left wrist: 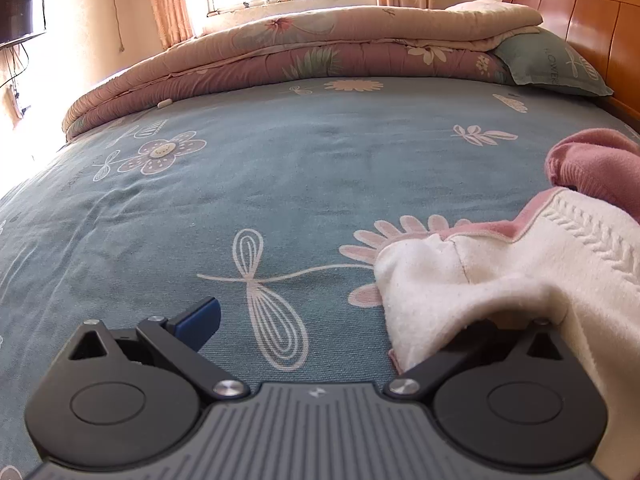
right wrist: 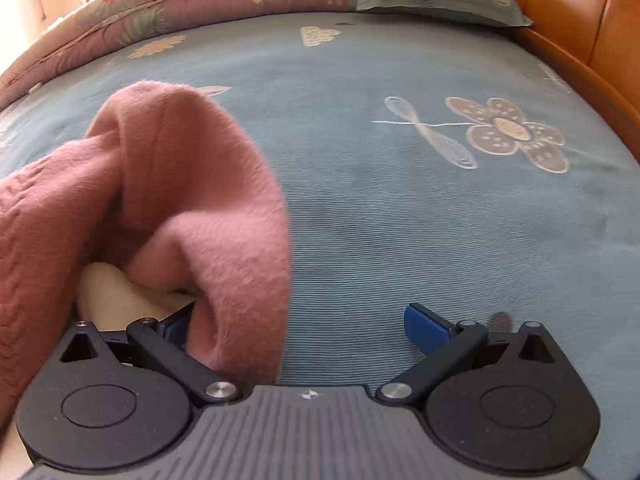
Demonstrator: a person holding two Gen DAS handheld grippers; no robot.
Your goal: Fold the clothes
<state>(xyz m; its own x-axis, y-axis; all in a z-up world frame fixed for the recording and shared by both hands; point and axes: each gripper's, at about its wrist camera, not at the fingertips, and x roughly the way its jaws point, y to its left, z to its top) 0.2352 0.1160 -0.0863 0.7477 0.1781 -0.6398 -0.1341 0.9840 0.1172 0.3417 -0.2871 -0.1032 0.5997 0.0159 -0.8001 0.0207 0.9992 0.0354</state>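
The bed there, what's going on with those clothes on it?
A person is working a pink and white sweater on the bed with two handheld tools. Both tools are open. The left tool has the white part draped over one finger; the right tool has the pink part over one finger. Nothing looks folded yet.
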